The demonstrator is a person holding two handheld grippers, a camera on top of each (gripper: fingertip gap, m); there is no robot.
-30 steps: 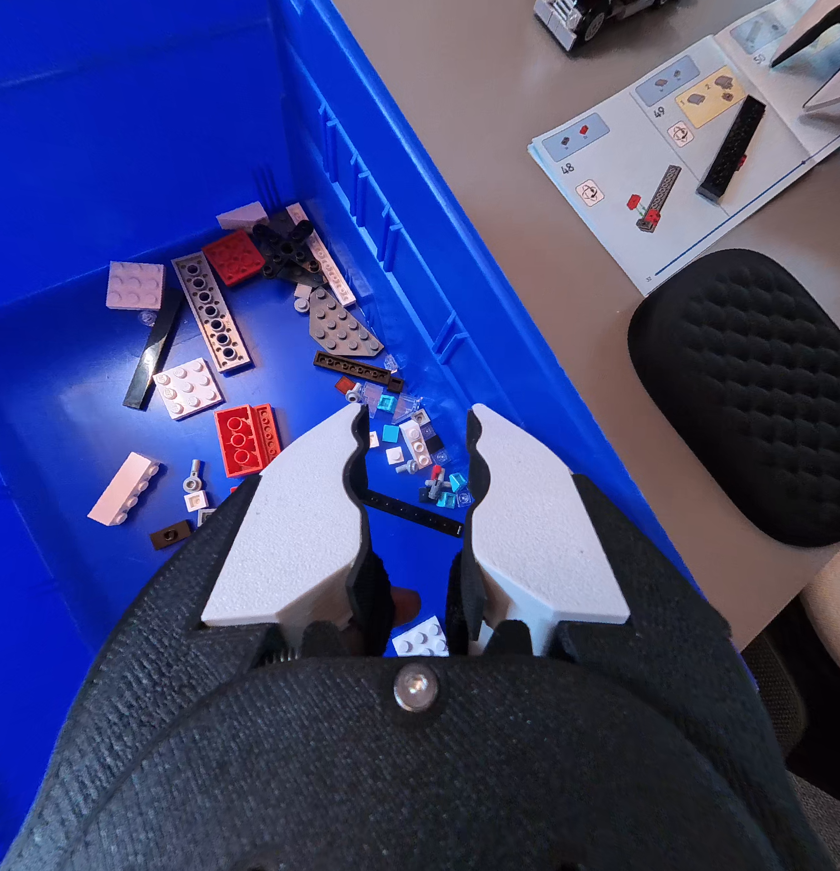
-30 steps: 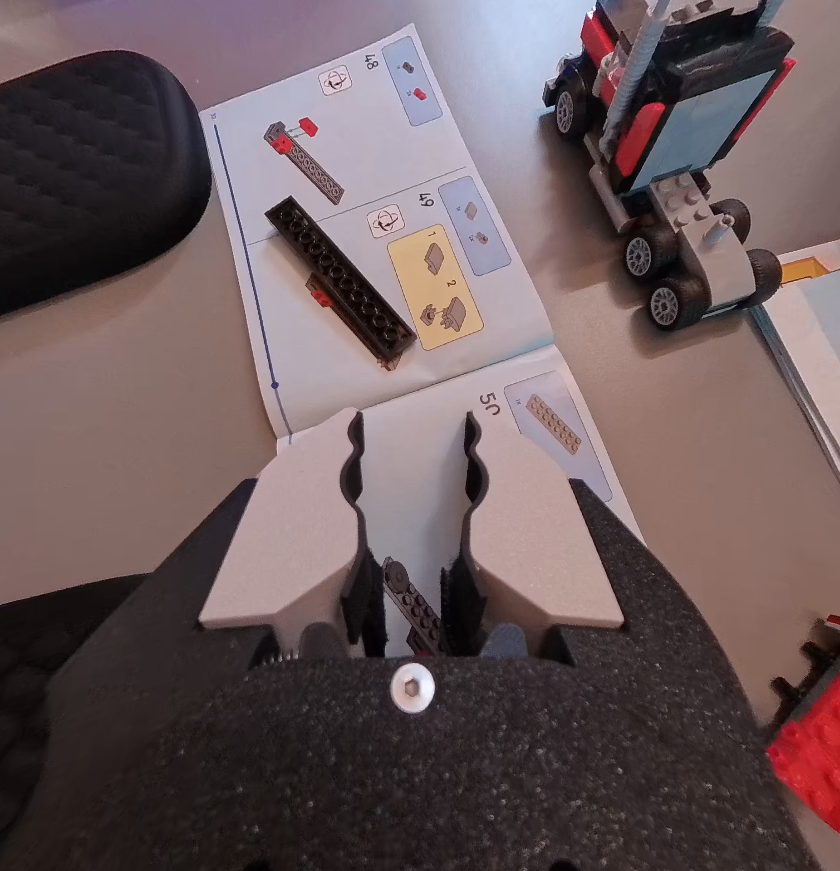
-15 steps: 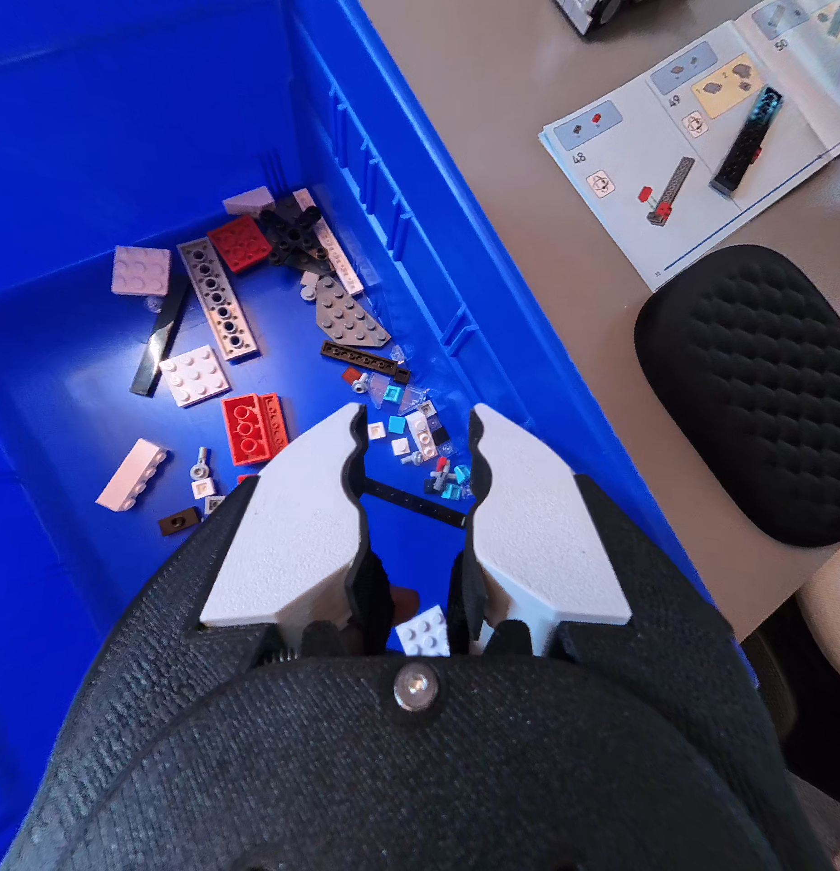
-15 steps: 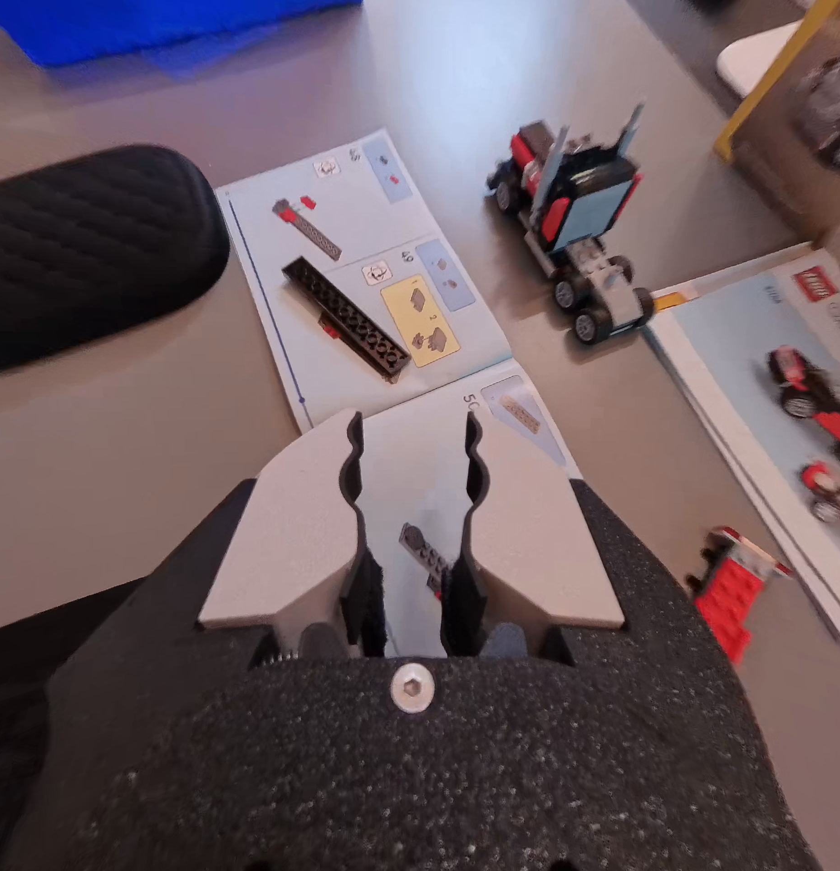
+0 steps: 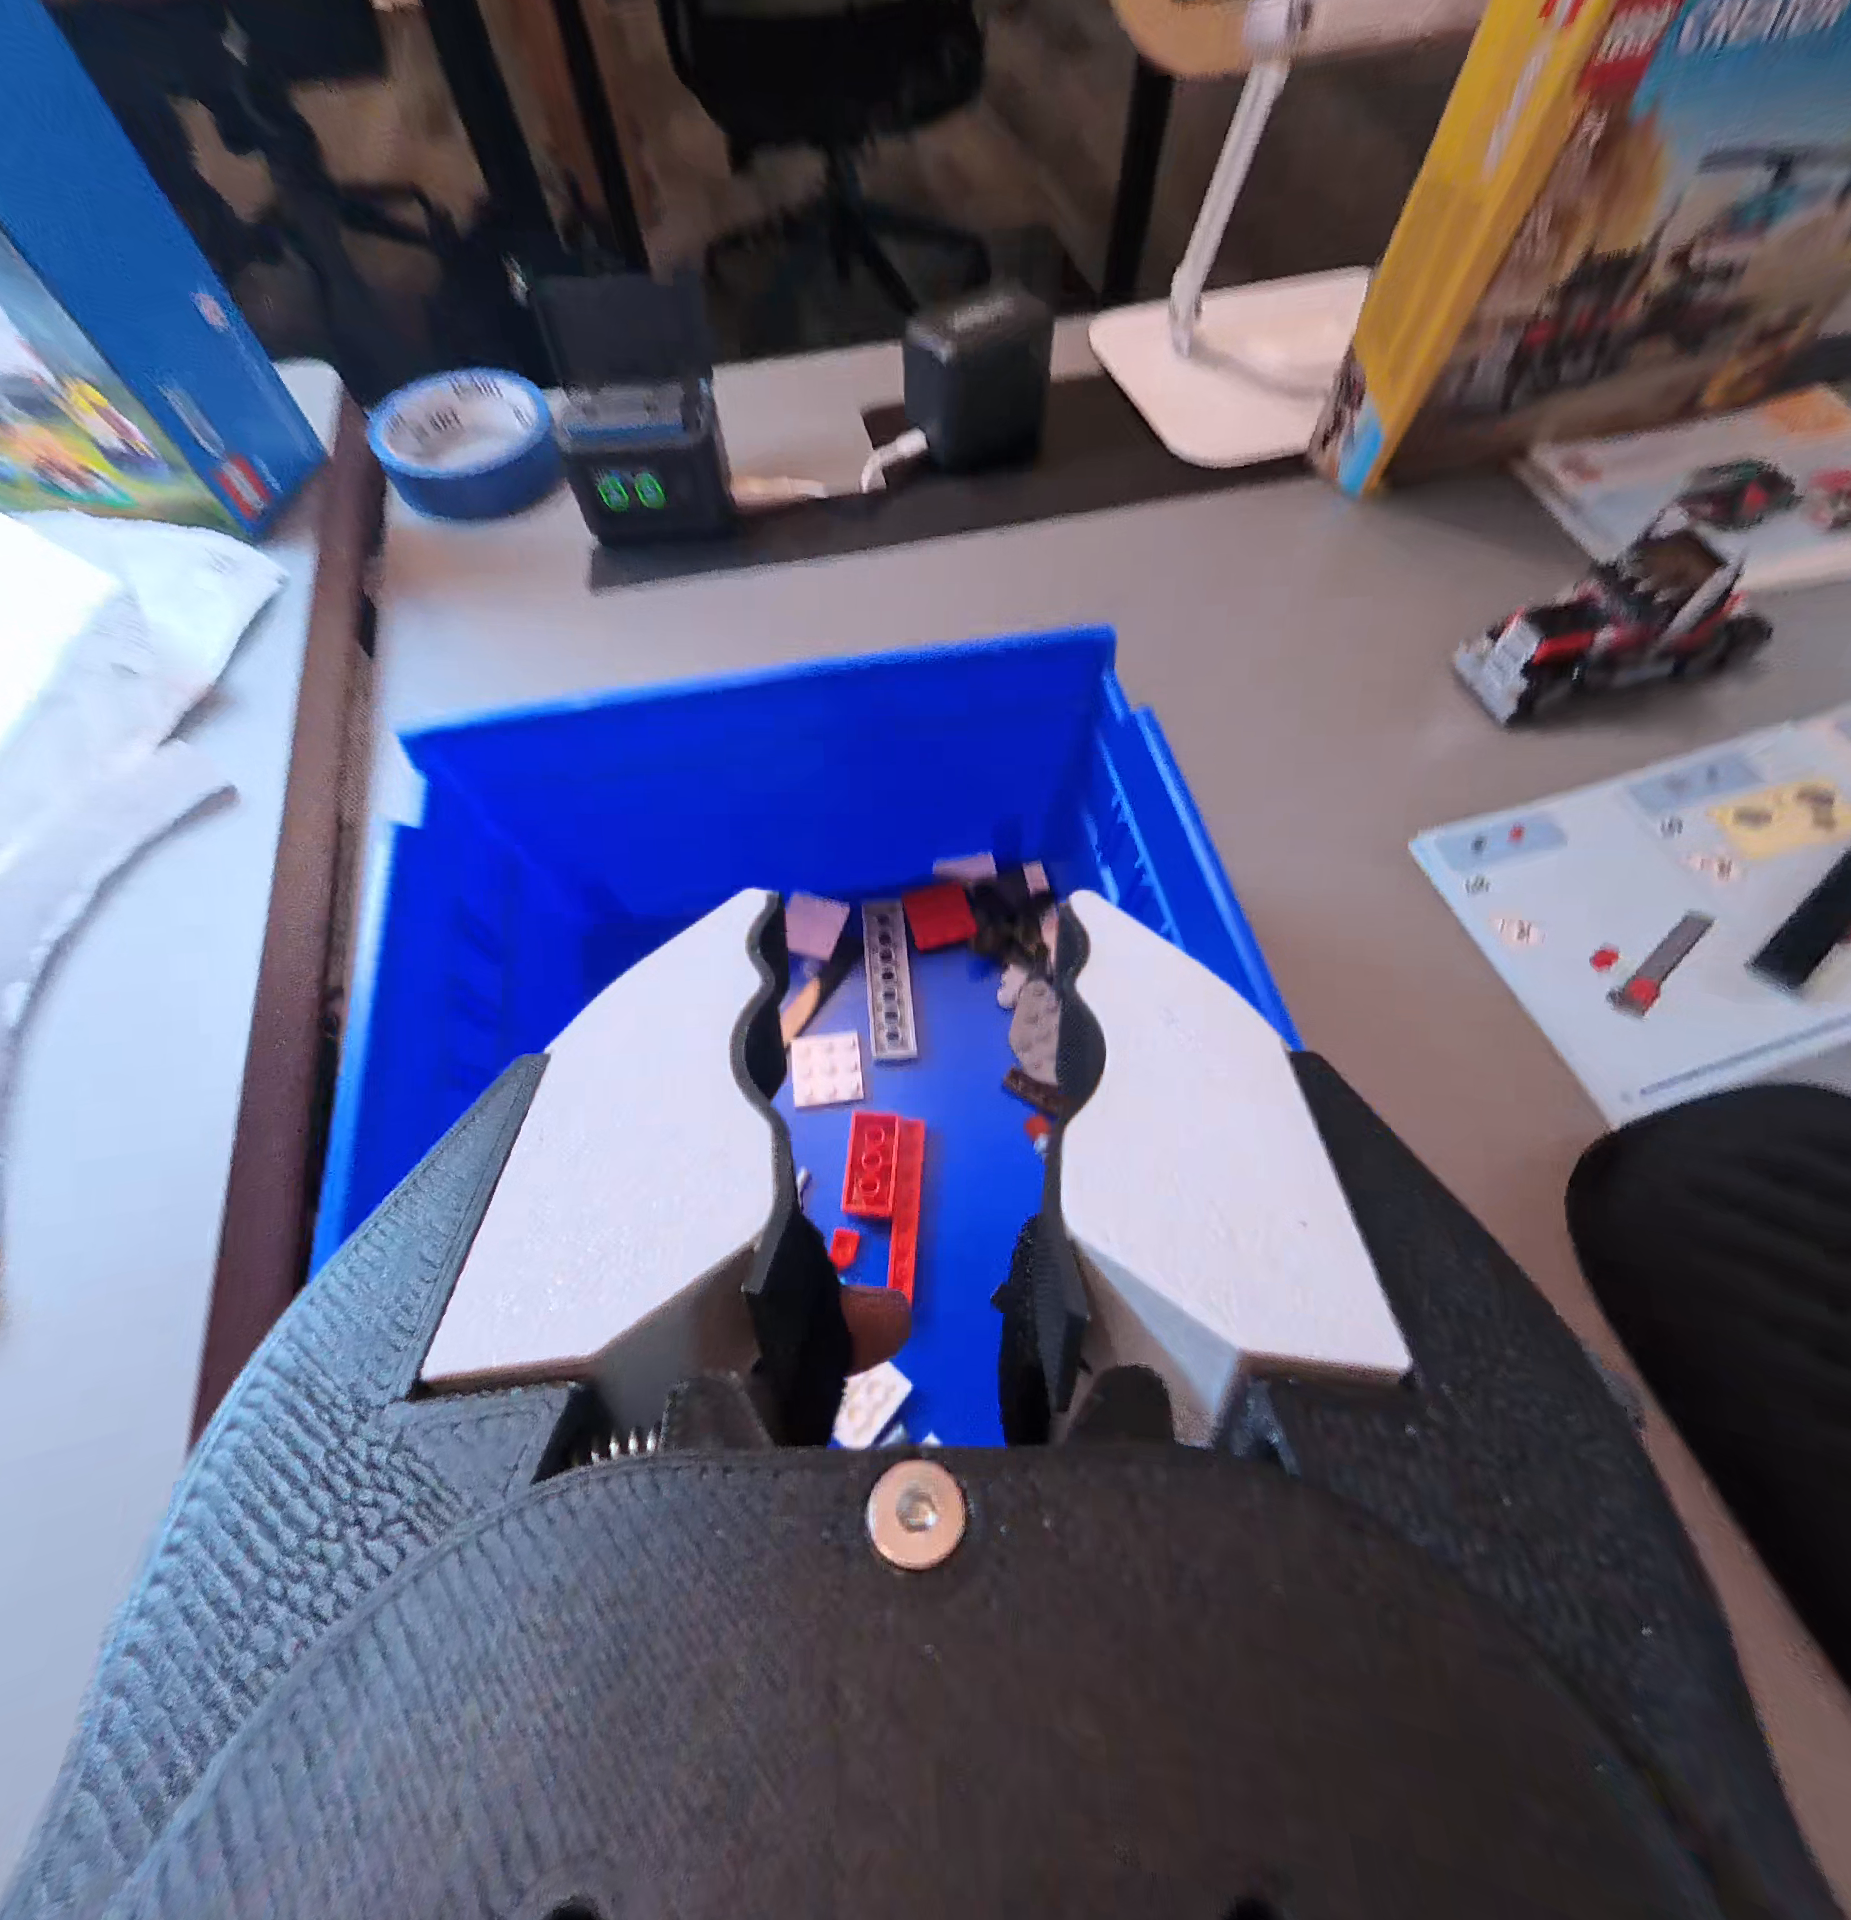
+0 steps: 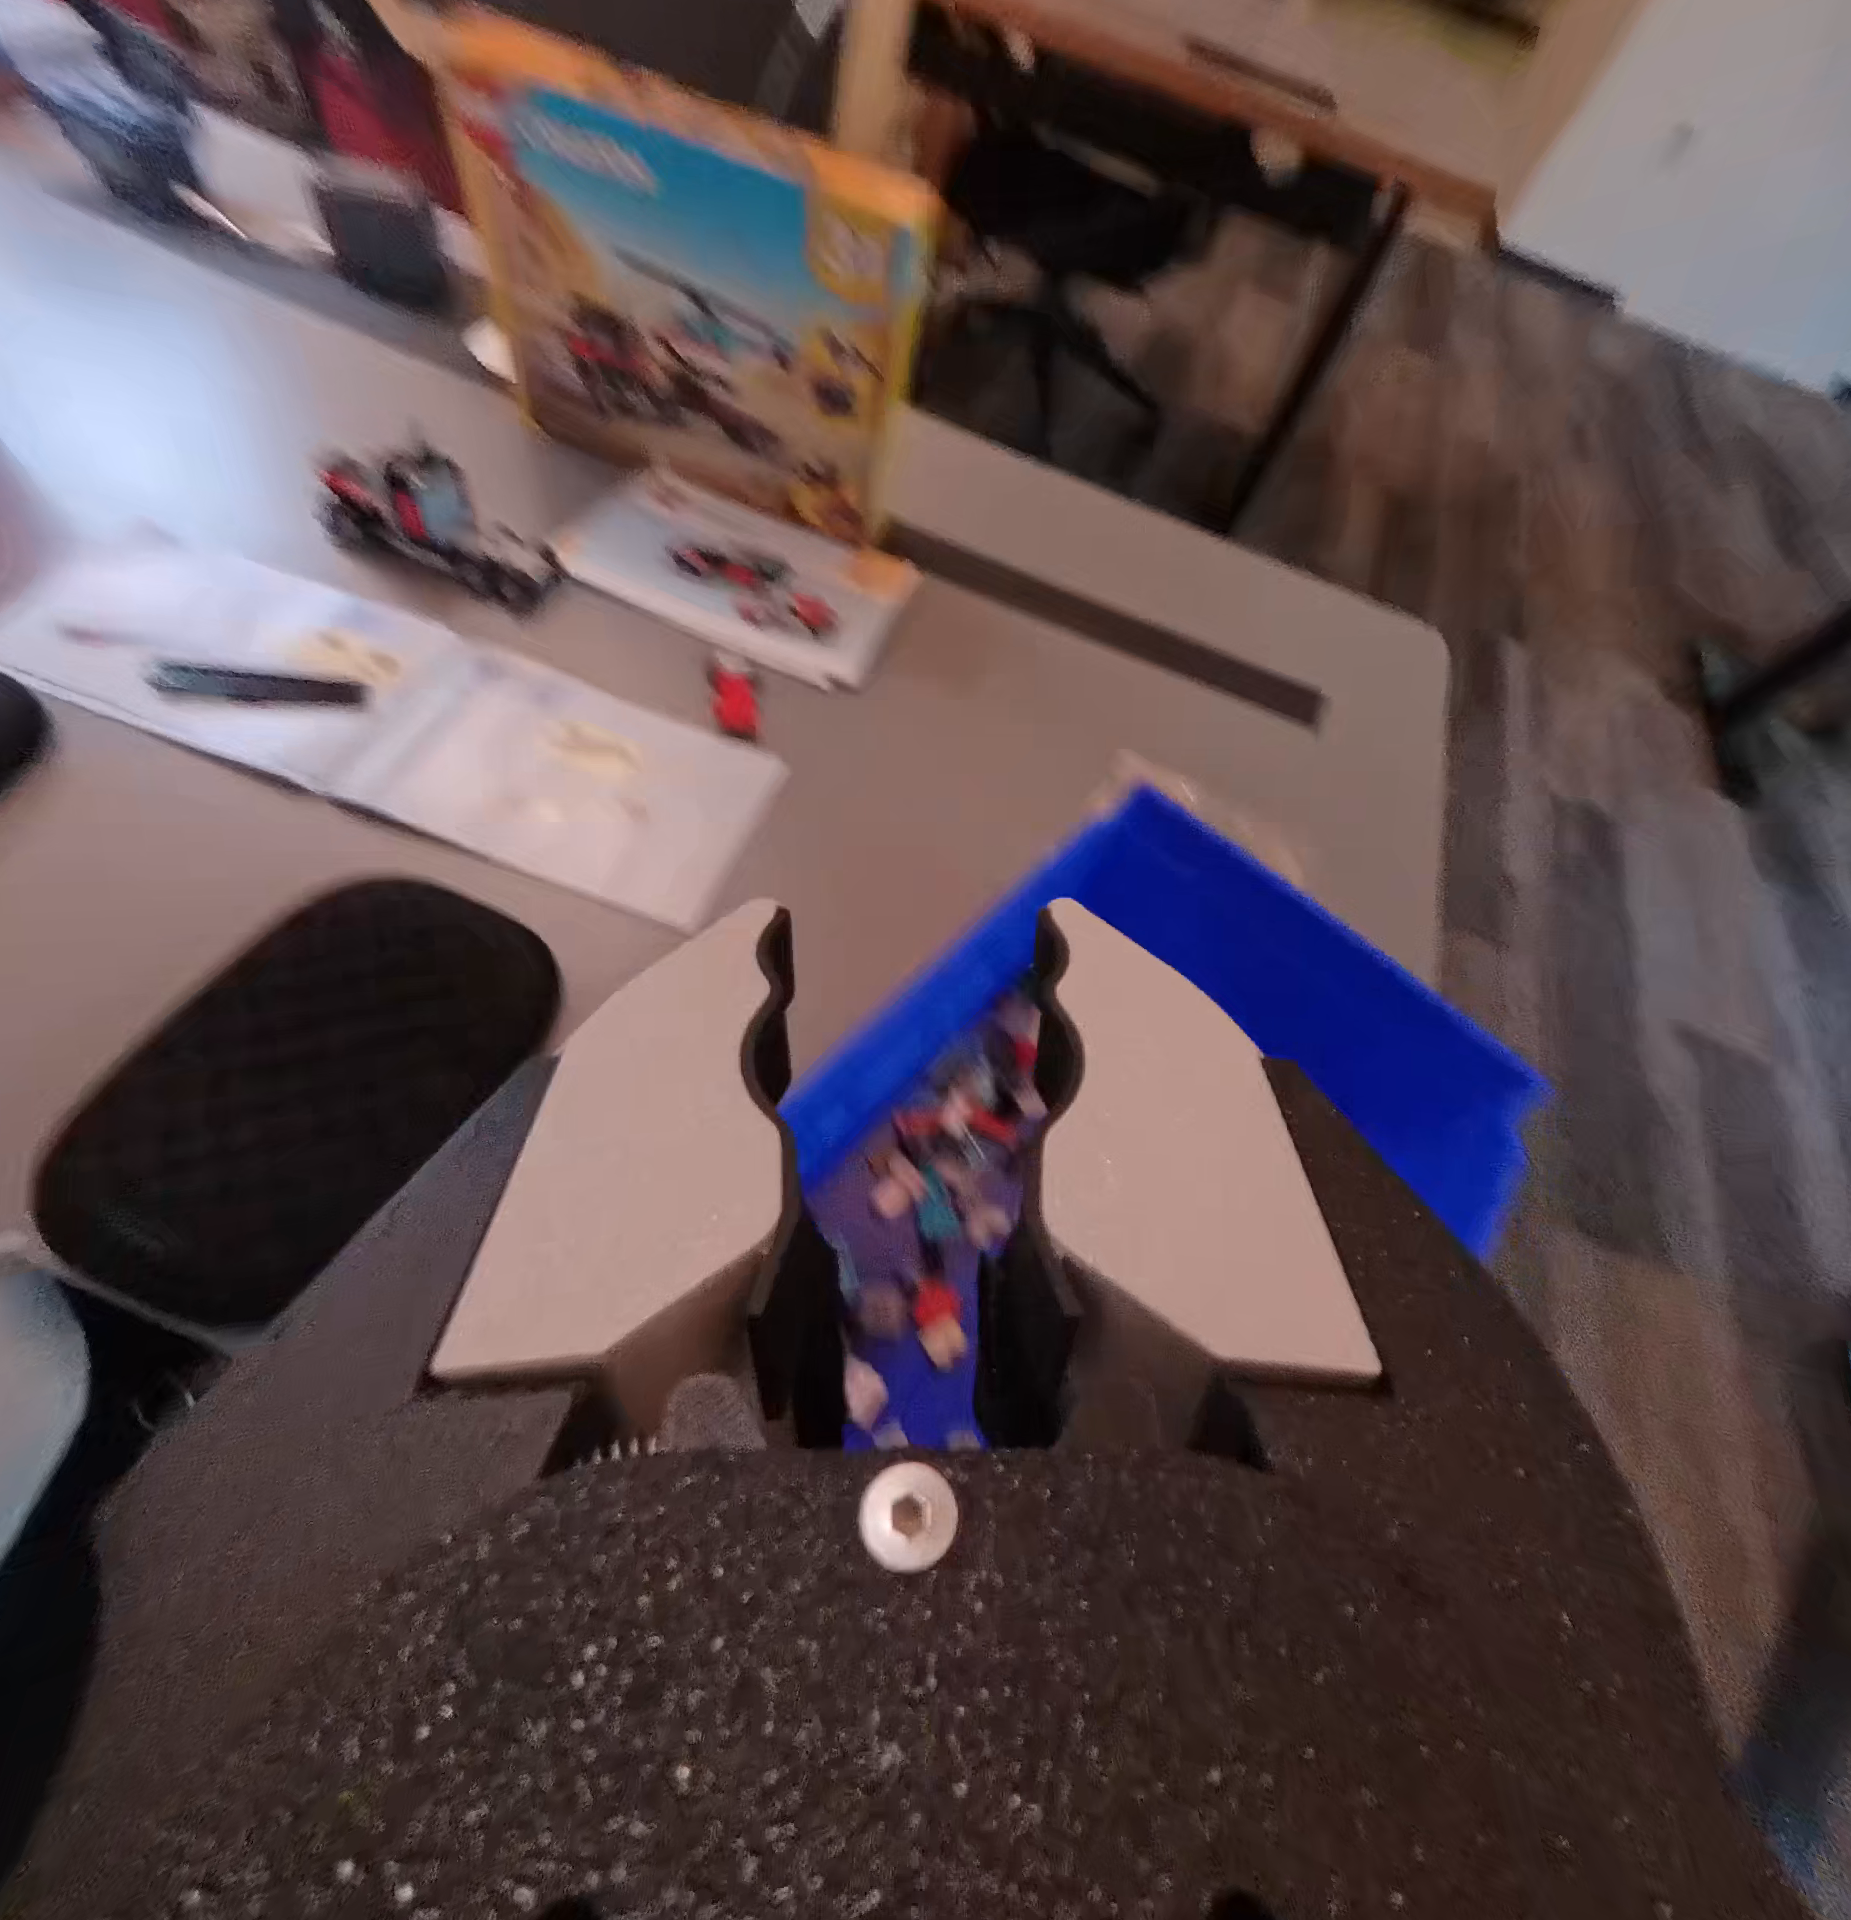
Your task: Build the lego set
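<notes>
grey desk (image 5: 1264, 665) with a blue bin (image 5: 755, 790) of loose lego pieces. left gripper (image 5: 916, 940) hangs over it, jaws apart, nothing gripped. right gripper (image 6: 910, 925) likewise. long black plate (image 5: 1820, 925) lies diagonally on the booklet (image 5: 1586, 997), far end pointing right.

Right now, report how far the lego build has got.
Done: a truck stands built on the table, and a black strip lies on the open manual. In hand: nothing; both tongs, left and right, hang open above blue bins. Left: many loose bricks.
</notes>
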